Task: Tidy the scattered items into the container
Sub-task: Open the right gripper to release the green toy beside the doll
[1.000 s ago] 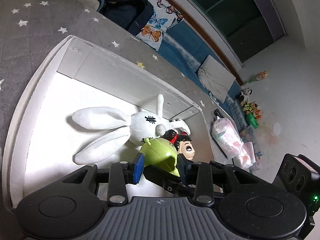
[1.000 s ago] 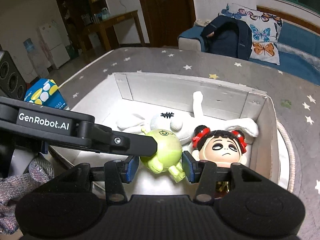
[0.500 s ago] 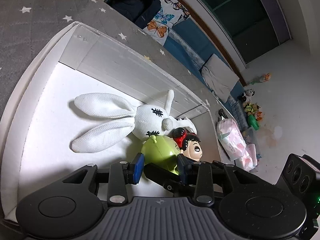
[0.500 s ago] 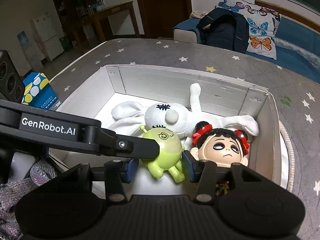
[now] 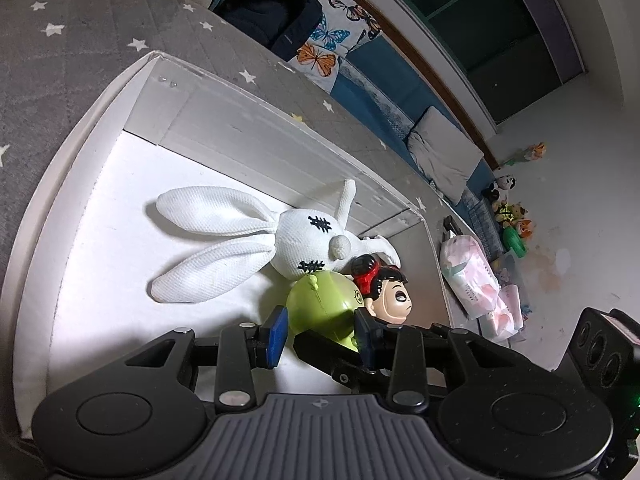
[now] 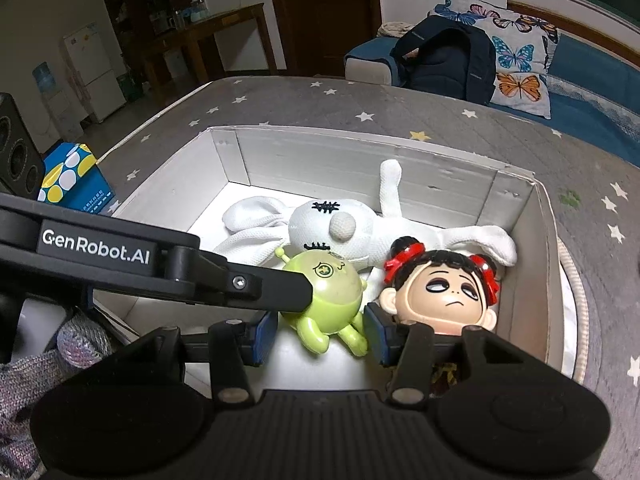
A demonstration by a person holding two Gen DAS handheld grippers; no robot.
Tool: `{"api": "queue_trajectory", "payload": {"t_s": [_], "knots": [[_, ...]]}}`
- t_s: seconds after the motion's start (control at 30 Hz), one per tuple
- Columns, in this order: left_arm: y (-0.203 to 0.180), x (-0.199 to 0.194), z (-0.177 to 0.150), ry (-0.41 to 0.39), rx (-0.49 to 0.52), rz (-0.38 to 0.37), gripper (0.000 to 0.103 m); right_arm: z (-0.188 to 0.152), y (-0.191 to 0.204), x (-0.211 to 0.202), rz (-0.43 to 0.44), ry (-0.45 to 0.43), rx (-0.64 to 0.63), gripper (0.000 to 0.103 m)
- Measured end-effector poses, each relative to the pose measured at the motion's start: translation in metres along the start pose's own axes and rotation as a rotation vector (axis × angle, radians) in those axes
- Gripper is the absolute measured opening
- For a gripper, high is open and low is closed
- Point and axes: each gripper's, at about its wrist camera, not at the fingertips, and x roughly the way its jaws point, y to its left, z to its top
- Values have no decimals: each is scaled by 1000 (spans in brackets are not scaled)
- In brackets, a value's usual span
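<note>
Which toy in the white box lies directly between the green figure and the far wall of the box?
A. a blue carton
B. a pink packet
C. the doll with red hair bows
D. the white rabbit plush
D: the white rabbit plush lies behind the green figure, along the white box's far wall.

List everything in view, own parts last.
white cardboard box: one, white, on the mat
grey star-patterned mat: one, grey, under the box
white plush rabbit: one, white, lying in the box
green round plastic toy figure: one, green, in the box, against the rabbit
red-bowed plastic doll head: one, beside the green figure
dark backpack: one, navy, beyond the mat
butterfly-print cushion: one, behind the backpack
left gripper: one, black, fingers flanking the green figure
right gripper: one, black, likewise
</note>
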Motion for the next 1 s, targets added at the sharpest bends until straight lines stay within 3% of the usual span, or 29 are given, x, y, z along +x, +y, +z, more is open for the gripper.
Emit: {"api": "queue_trajectory", "payload": {"t_s": [0.6,1.0], "knots": [[-7,-16,-4,-35,20,-2,38,-5,5,-17,1,-50,0,49],[-20,-60,-21,-118,79,-18,38,-18,25,-67,-23,-188,-58,49]]}}
